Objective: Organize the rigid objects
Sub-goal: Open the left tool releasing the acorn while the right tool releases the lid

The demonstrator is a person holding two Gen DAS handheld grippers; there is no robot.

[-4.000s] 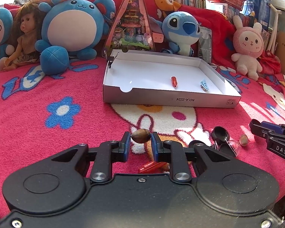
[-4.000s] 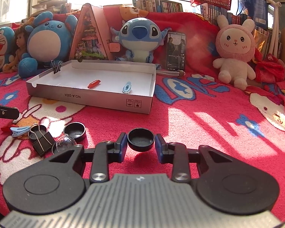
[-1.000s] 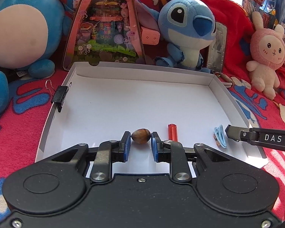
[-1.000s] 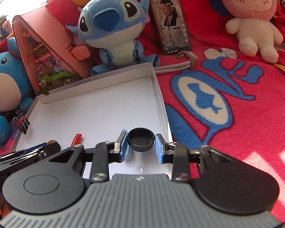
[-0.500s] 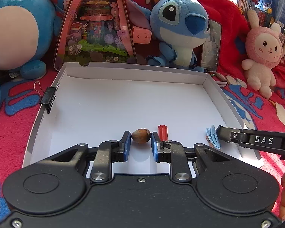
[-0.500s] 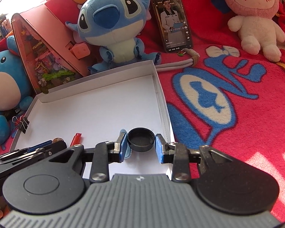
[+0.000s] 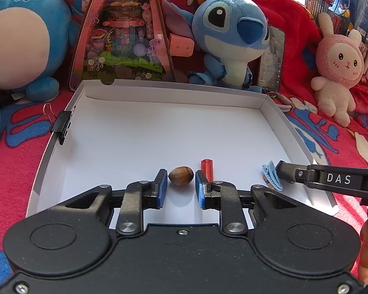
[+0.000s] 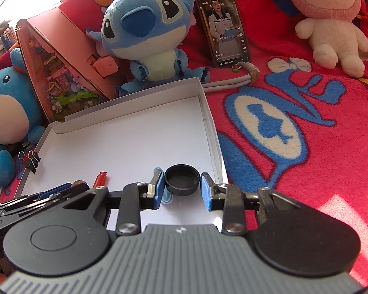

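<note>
Both of my grippers hang over the near edge of the white cardboard tray [image 7: 174, 132], each with its load between the pads. In the left wrist view, the left gripper [image 7: 179, 188] brackets a brown nut [image 7: 181, 175] whose long axis runs crosswise, from pad to pad; a thin gap shows on either side of it, so I read these jaws as parted and the nut as let go, apparently resting on the tray floor. A red cylinder [image 7: 206, 169] lies just beside the right-hand pad, its long axis pointing away from me, and a pale blue clip [image 7: 271, 178] lies farther right, close to the tip of my other tool. In the right wrist view, the right gripper [image 8: 182, 191] flanks a black cap [image 8: 182, 180], open side up, near the tray's right wall; gaps show at both pads, so these jaws too stand off their object, with the blue clip partly under the left pad. Each object thus lies dead centre between its own fingers, the nut nearer my left hand, the cap nearer my right. I judge that the coming move is a retreat up and back along the finger line; any sideways drift would let a pad nudge the nut, which looks apt to roll, or the red cylinder.
</note>
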